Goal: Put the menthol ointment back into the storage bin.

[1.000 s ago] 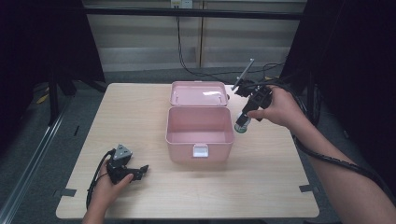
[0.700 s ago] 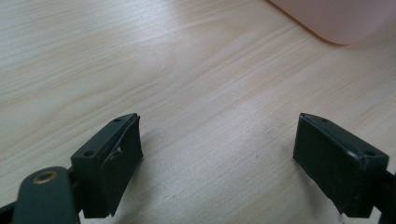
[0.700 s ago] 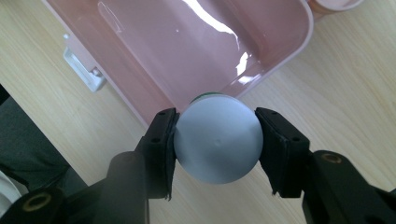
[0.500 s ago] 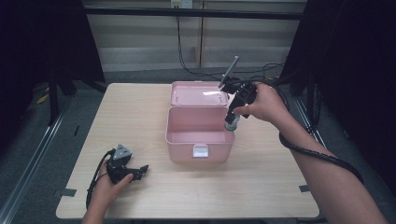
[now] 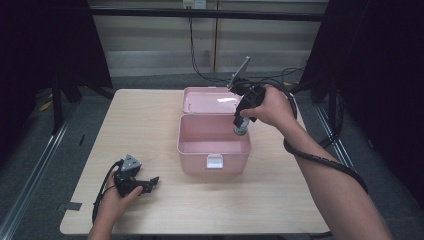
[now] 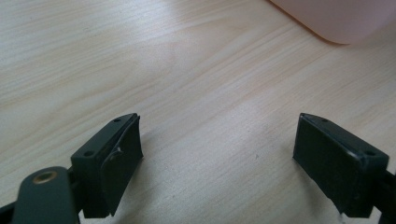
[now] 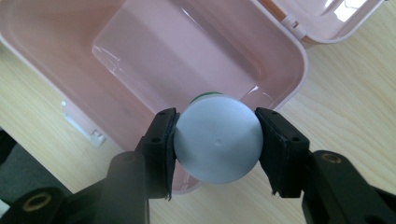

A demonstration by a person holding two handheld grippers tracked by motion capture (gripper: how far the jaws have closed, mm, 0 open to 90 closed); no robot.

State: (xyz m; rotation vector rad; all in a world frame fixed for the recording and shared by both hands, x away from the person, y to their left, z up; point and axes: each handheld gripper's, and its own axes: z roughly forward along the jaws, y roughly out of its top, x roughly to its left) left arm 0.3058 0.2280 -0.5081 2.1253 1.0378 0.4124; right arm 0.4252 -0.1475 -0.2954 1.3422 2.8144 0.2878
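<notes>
Bottle (image 7: pixel 217 137) clamped between right gripper (image 7: pixel 215 140) jaws above open pink box (image 5: pixel 192 145); left gripper (image 6: pixel 219 154) spread wide on table (image 6: pixel 187 70)

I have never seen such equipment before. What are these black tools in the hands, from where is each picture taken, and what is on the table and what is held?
No robot is here: a person holds a hand tool with two black jaws, called a gripper, in each hand. One picture comes from a fixed camera above the wooden table. The other two come from small cameras riding on the grippers, looking along their jaws.

On the table stands a pink box with its lid folded open behind it.

The left gripper rests low on the table, near the person, jaws apart and holding nothing.

The right gripper is closed on a small bottle with a pale round cap and some green on it, held above the box's right edge.
</notes>
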